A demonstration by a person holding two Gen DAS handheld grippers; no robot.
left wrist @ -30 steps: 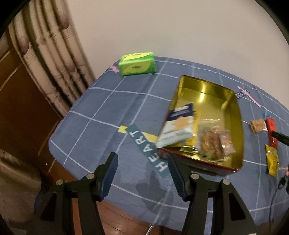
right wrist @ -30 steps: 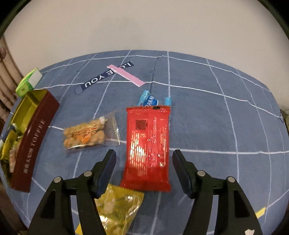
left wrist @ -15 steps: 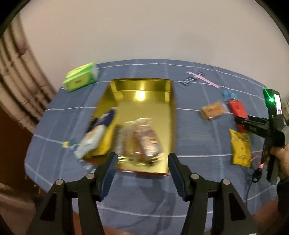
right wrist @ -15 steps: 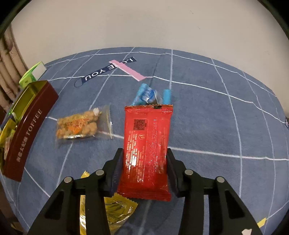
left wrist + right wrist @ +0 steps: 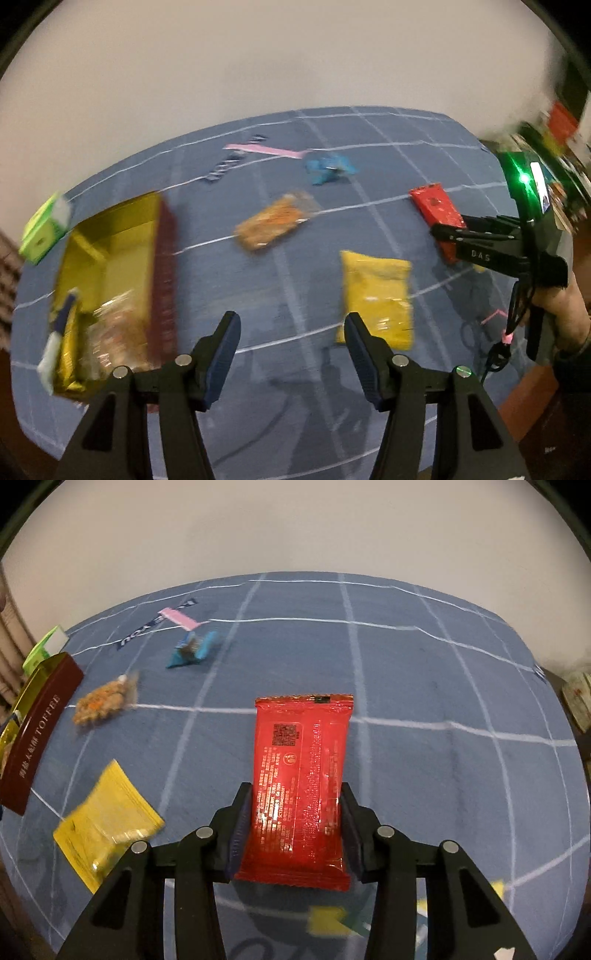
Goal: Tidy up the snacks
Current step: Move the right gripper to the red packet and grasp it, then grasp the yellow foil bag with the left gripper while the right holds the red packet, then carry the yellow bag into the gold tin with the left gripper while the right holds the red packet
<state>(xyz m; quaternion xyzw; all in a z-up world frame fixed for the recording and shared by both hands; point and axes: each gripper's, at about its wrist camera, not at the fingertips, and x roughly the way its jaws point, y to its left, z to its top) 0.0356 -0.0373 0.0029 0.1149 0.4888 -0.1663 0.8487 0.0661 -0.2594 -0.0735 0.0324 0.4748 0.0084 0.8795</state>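
Nearest, right gripper [image 5: 295, 827]: jaws pinched the red packet [image 5: 301, 775] by its long edges, lower end only.
Left gripper [image 5: 291, 350]: jaws were opening, nothing between them, above bare blue tablecloth [image 5: 280, 280].
Yellow packet [image 5: 375, 299]: lay flat just beyond the left gripper's right finger.
Tin [image 5: 110, 251]: well to the left, already holding snacks.
Orange snack bag [image 5: 275, 225], blue wrapper [image 5: 328, 168]: farther back, loose.
Risk: the slick packet could slip from such a shallow pinch while being carried to the tin.

snacks [image 5: 375, 301] right of tin [image 5: 110, 258]
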